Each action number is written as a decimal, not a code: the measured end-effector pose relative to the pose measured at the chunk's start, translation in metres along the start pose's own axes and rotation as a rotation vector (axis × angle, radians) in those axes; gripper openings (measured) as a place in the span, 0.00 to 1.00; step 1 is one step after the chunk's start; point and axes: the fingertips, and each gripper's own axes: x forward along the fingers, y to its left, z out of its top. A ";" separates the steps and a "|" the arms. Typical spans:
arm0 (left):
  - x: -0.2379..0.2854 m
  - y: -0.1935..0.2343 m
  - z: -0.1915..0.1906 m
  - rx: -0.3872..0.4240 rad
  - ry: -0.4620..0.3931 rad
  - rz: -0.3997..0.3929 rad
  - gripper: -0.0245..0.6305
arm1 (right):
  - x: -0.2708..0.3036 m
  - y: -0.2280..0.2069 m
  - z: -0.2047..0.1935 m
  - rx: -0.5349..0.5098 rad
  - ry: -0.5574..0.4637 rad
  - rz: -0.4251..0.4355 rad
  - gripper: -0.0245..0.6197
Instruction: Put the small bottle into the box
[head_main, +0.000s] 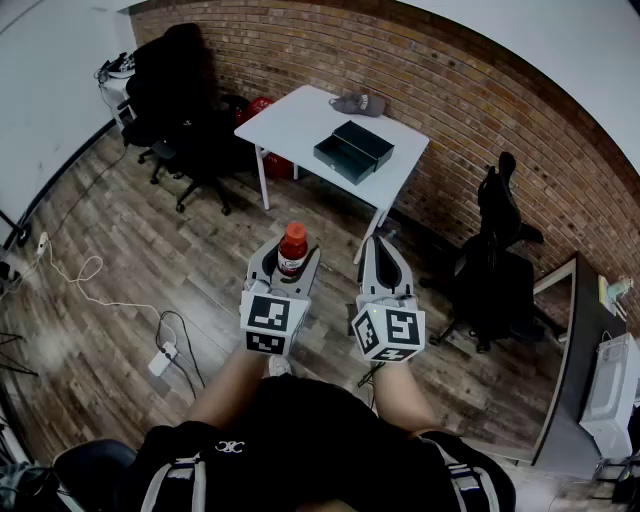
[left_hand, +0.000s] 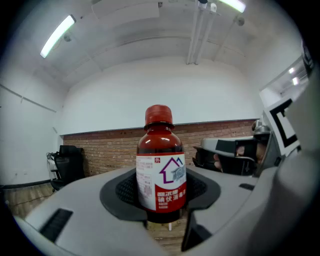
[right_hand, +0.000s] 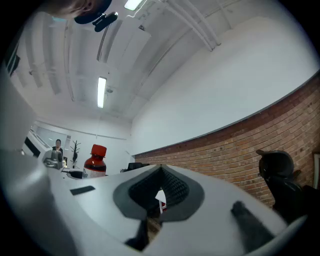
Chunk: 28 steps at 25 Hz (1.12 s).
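A small dark-red bottle (head_main: 292, 249) with a red cap and a white-and-red label stands upright between the jaws of my left gripper (head_main: 290, 262); the pads press on its body (left_hand: 161, 172). Beside it to the right is my right gripper (head_main: 381, 262), its jaws closed together with nothing between them (right_hand: 159, 197). From the right gripper view the bottle (right_hand: 96, 161) shows off to the left. The box (head_main: 353, 151), dark and open, lies on a white table (head_main: 290, 125) ahead of both grippers, against the brick wall.
A grey cloth-like item (head_main: 360, 103) lies at the table's far edge. Black office chairs (head_main: 190, 115) stand to the left, and another chair (head_main: 497, 262) to the right. Cables and a power strip (head_main: 160, 359) lie on the wooden floor.
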 end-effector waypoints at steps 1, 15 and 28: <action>-0.003 0.000 -0.002 -0.002 0.002 0.004 0.36 | -0.002 0.002 -0.002 -0.002 0.004 0.006 0.08; -0.004 0.025 -0.017 -0.016 0.025 0.033 0.36 | 0.015 0.018 -0.015 0.040 0.004 0.027 0.08; 0.054 0.070 -0.016 -0.022 0.006 -0.040 0.36 | 0.083 0.025 -0.024 -0.021 0.007 0.017 0.08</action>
